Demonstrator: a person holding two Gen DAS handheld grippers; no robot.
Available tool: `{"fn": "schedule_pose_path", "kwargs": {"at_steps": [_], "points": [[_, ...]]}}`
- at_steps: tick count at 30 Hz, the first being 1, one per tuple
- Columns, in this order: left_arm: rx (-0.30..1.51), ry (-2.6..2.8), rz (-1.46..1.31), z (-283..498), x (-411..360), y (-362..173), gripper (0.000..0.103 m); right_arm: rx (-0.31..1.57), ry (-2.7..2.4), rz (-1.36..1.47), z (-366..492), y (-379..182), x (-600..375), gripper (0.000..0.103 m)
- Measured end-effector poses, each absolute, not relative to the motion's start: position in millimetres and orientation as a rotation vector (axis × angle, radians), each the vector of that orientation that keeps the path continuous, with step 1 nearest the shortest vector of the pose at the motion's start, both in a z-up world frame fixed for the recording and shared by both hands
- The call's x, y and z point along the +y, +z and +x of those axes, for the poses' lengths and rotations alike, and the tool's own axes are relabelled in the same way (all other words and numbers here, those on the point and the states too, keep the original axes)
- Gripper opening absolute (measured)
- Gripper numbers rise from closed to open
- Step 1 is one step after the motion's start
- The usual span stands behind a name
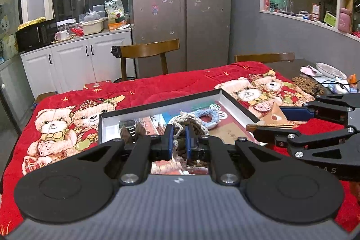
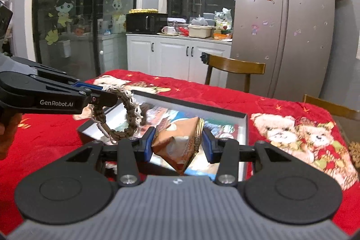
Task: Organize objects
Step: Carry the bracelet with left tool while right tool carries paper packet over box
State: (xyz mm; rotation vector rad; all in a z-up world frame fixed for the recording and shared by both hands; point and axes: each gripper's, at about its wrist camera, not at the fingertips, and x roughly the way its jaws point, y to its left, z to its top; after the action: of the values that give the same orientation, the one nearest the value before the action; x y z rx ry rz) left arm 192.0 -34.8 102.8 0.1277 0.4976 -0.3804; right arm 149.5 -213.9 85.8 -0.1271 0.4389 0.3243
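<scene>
Left wrist view: left gripper (image 1: 179,141) clamped, jaws nearly together, on a brown crocheted ring (image 1: 180,127) edged with cream lace, held above a shallow open box (image 1: 238,105). Ahead of the jaws, inside the box, a light-blue crocheted ring (image 1: 208,116) lying on printed cards. To the right of the jaws, the right gripper (image 1: 273,119) reaching in sideways, pinching a triangular orange snack packet (image 1: 275,115). Under everything, a red bear-print blanket (image 1: 146,89).

Right wrist view: right gripper (image 2: 178,143) closed on the orange packet (image 2: 177,145), blue pads pressing both its sides, packet tilted between the jaws over the box (image 2: 244,125). Up and left of the jaws, left gripper (image 2: 104,91) gripping the brown ring (image 2: 131,114), which hangs in a loop over the box's left end. Beyond, a wooden chair (image 2: 236,68) and a steel fridge (image 2: 281,21).
</scene>
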Motion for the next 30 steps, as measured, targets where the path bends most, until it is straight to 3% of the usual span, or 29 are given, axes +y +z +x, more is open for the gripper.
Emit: {"fn": "schedule_pose_path", "kwargs": {"at_steps": [30], "points": [[0.610,-0.290,0.068,333.7,-74.0,55.9,0.014,0.535,0.256,-0.093,266.8,33.3,-222.3,0.047]]}}
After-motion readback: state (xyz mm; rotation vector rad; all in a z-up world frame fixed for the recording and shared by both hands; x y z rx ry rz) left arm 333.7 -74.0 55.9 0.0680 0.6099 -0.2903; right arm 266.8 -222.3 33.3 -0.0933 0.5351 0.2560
